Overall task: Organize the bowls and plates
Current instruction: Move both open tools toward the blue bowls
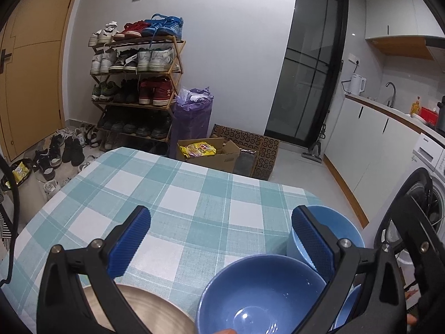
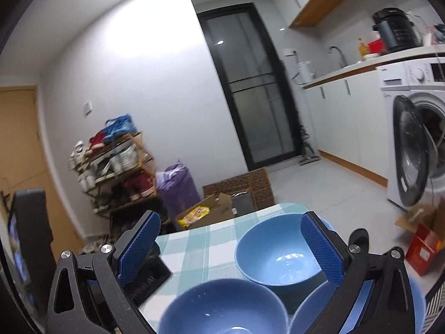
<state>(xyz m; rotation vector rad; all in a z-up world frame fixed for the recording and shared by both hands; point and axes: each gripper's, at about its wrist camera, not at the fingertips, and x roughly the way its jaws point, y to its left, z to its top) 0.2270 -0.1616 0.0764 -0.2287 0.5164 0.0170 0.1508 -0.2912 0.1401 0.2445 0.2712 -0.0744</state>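
In the left wrist view my left gripper [image 1: 221,239] is open and empty above the checked tablecloth [image 1: 172,194]. A dark blue bowl [image 1: 261,295] sits below it at the near right, a light blue bowl [image 1: 333,222] stands behind the right finger, and a beige plate [image 1: 147,303] lies at the bottom left. In the right wrist view my right gripper [image 2: 230,247] is open and empty above a light blue bowl [image 2: 275,253], a dark blue bowl [image 2: 222,306] nearer, and a third blue bowl [image 2: 314,314] at the bottom right.
The table's far edge [image 1: 222,169] drops to the floor, where a cardboard box [image 1: 211,153], a shoe rack [image 1: 136,89] and a purple bag [image 1: 192,117] stand. A washing machine [image 2: 414,144] with its door open is at the right. The left gripper's body [image 2: 27,250] shows at left.
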